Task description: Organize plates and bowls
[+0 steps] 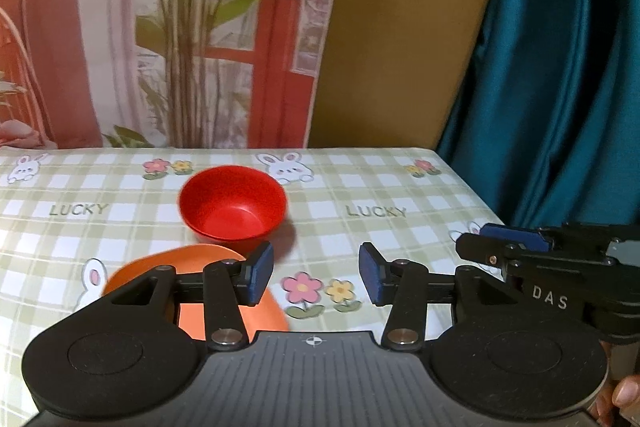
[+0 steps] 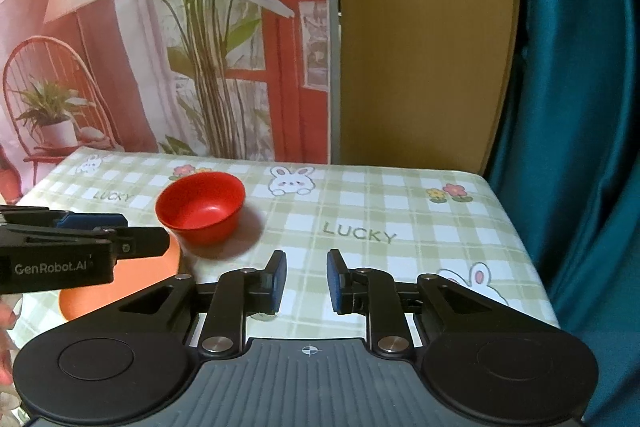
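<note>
While nothing has yet been stacked or gripped, the job looks to be at its very start, judging from how things lie on the green-checked rabbit-print tablecloth (image 1: 400,187) that covers the table ahead of both tools. On that cloth the flat orange plastic plate (image 1: 264,315) lies just under and ahead of the left gripper's (image 1: 316,273) left finger, partly hidden by it. Beyond the plate, ahead and a little left of that gripper, sits the round red plastic bowl (image 1: 233,203), upright and empty; its near side appears to touch or overlap the plate's far rim, though I cannot tell which. Both pieces are well left of the right gripper (image 2: 307,281), which hangs over bare cloth. Each gripper has its blue-padded jaws spread apart with nothing between them, the left wider than the right. What remains, in my judgement, is everything: picking up the bowl, probably setting it on the plate, or moving both into a tidy pile.
</note>
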Available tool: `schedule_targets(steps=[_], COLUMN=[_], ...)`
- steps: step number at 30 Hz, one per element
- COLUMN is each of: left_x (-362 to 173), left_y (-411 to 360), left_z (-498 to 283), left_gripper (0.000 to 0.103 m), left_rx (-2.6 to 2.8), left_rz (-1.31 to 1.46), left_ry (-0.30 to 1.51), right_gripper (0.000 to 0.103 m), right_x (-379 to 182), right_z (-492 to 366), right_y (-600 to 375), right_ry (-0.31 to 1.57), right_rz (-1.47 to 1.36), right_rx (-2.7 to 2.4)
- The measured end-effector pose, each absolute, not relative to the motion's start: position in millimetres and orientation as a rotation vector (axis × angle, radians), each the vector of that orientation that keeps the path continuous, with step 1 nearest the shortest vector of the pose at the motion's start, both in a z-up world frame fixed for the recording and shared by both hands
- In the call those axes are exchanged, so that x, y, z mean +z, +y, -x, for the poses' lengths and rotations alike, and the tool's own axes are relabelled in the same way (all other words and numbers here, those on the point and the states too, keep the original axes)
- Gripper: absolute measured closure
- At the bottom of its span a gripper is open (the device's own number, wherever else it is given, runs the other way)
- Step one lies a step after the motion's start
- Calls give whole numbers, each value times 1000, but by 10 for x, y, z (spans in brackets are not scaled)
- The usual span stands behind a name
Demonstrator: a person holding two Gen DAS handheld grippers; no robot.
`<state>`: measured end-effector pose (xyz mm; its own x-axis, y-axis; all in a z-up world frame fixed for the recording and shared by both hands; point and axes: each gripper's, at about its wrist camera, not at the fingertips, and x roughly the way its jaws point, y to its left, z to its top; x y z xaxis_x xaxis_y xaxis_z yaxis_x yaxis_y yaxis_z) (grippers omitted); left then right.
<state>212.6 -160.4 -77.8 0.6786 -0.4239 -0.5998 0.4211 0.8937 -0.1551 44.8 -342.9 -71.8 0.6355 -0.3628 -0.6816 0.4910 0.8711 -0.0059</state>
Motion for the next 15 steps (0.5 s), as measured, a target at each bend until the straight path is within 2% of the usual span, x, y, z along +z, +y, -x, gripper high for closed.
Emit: schedule_targets(steps=[15], left_x=[-915], left_y=[-1911], left_z=[-1934], left_gripper=[50], left_rx=[-568], left_rz=[-9], left_ry=[738], right_gripper=[82], right_x=[-835], right_z=[-63], right_y=[-3671], right_ry=[804], right_rz=[-179], right_rx=[-545])
